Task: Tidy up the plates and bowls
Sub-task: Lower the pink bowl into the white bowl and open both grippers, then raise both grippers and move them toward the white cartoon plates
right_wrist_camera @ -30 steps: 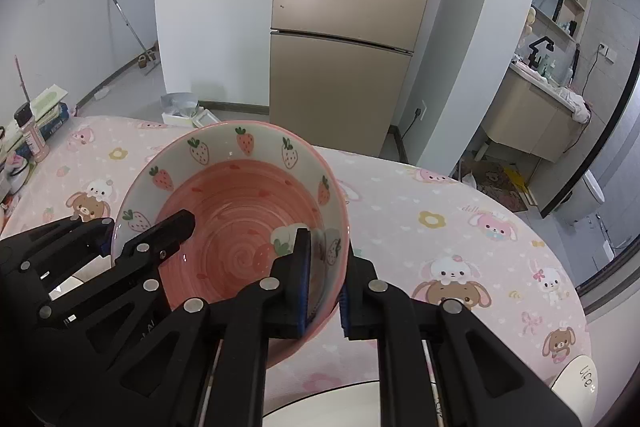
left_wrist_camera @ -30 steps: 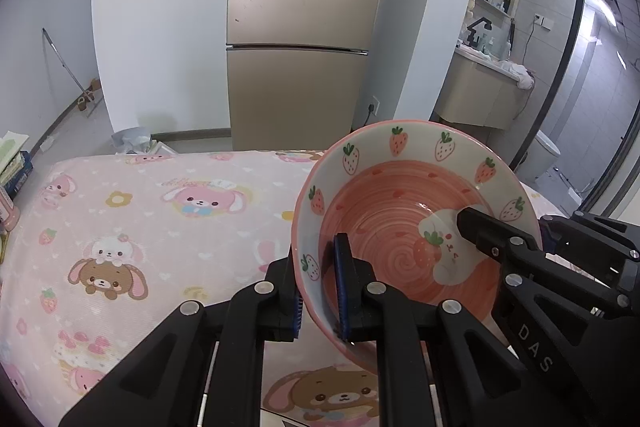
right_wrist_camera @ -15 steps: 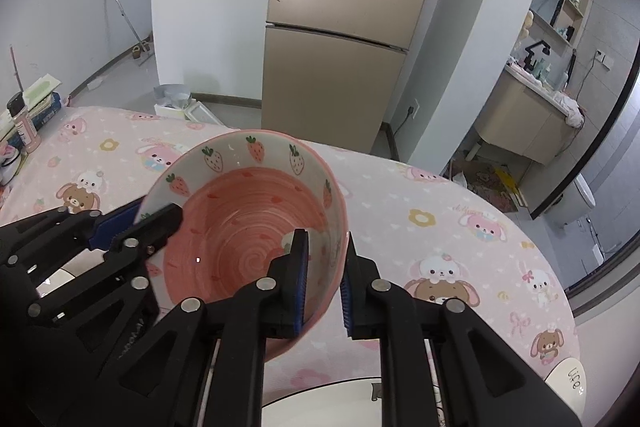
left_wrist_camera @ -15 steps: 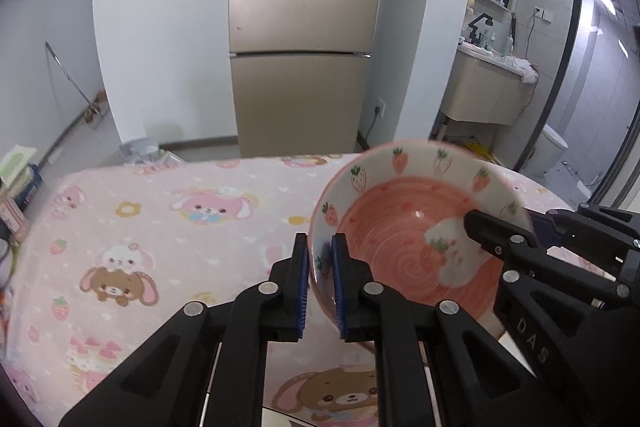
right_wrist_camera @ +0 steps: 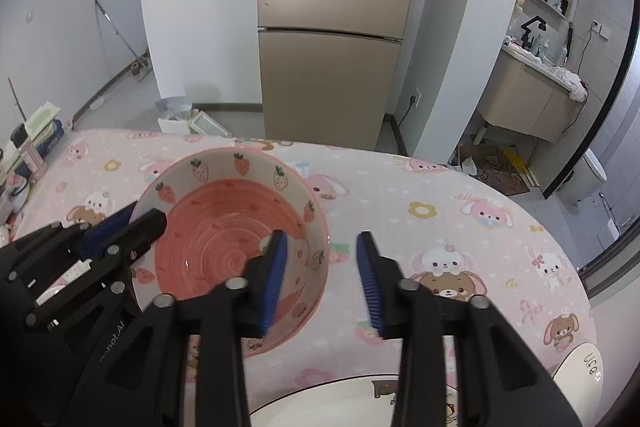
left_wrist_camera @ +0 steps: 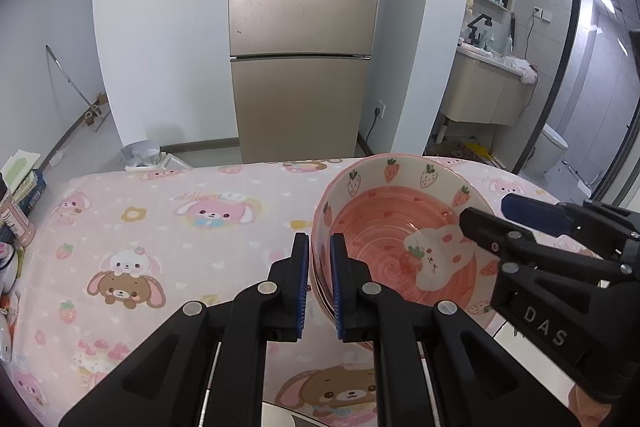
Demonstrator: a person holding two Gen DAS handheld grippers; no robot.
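Note:
A pink strawberry-patterned bowl [left_wrist_camera: 400, 227] sits on the pink cartoon tablecloth [left_wrist_camera: 160, 235]. My left gripper [left_wrist_camera: 319, 279] is shut on the bowl's left rim. In the right wrist view the same bowl [right_wrist_camera: 232, 227] shows left of centre. My right gripper [right_wrist_camera: 322, 275] is open, its jaws astride the bowl's right rim, the left finger inside the bowl and the right finger outside it. A white plate [right_wrist_camera: 344, 399] lies at the near edge below the right gripper.
Books and small bottles [right_wrist_camera: 28, 147] stand at the table's far left edge. A white dish with lettering [right_wrist_camera: 580, 371] lies at the near right. A gold fridge [right_wrist_camera: 332, 27] and a white pillar stand beyond the table.
The bowl has come down from a raised tilt onto the table. My right gripper has opened and let go of the rim. My left gripper still grips it.

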